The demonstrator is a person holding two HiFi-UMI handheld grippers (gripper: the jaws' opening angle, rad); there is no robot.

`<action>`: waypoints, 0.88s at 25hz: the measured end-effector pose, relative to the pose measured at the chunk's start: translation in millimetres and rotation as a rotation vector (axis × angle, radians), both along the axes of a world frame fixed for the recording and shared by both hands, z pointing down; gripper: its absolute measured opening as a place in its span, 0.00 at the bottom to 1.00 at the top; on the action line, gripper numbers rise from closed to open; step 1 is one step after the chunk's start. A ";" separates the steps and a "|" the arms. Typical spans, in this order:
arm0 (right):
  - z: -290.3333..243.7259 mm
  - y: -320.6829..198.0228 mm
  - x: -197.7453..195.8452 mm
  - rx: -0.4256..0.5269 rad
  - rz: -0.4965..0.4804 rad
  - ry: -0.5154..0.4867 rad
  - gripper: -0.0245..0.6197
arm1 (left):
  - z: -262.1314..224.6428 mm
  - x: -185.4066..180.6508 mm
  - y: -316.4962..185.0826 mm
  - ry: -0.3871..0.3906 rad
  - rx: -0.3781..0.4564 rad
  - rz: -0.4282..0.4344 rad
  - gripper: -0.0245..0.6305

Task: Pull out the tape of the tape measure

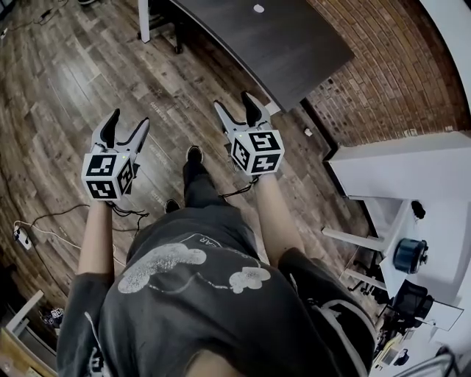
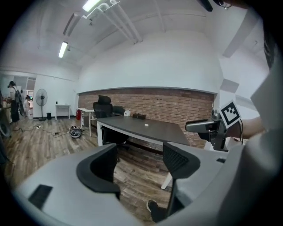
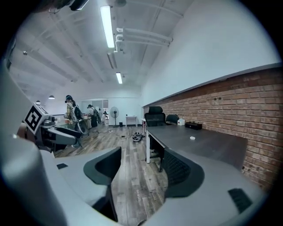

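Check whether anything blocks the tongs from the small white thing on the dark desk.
Nothing visible does. The left tongs and right tongs are open and empty above the floor, short of the desk. The white thing lies on its top, too small to identify as the tape measure.

The tape measure (image 1: 258, 9), a small white roundish thing, lies on the dark desk (image 1: 294, 51), details unclear.

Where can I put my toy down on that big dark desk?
Most of the dark desk is bare, from the small white object to the near corner by the brick wall. It gets crowded only at the far end, where a black box and a white box sit.
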State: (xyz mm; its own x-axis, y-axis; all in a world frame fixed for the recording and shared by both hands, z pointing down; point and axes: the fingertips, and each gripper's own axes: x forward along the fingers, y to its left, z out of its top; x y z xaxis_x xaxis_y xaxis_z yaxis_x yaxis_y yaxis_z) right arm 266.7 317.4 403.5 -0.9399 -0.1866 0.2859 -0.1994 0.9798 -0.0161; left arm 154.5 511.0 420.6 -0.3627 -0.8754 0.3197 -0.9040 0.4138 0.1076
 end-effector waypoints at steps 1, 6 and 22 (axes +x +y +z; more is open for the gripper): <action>2.5 -5.8 -2.9 0.002 0.005 0.006 0.50 | 2.9 -1.5 -4.5 0.009 -0.003 0.007 0.53; 16.9 -49.2 -29.8 -0.026 0.044 0.017 0.51 | 14.4 -31.1 -30.5 0.037 -0.011 0.003 0.58; 52.6 -277.5 -164.5 -0.126 0.150 0.051 0.52 | 30.9 -184.1 -243.6 0.084 -0.081 0.056 0.59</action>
State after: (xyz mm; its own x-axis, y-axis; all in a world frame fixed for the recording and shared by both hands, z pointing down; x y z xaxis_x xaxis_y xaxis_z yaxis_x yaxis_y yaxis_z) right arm 102.2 39.8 456.1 -0.8883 -0.2827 0.3620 -0.3463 0.9300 -0.1234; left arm -29.6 267.3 451.6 -0.2829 -0.8636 0.4173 -0.9150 0.3734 0.1525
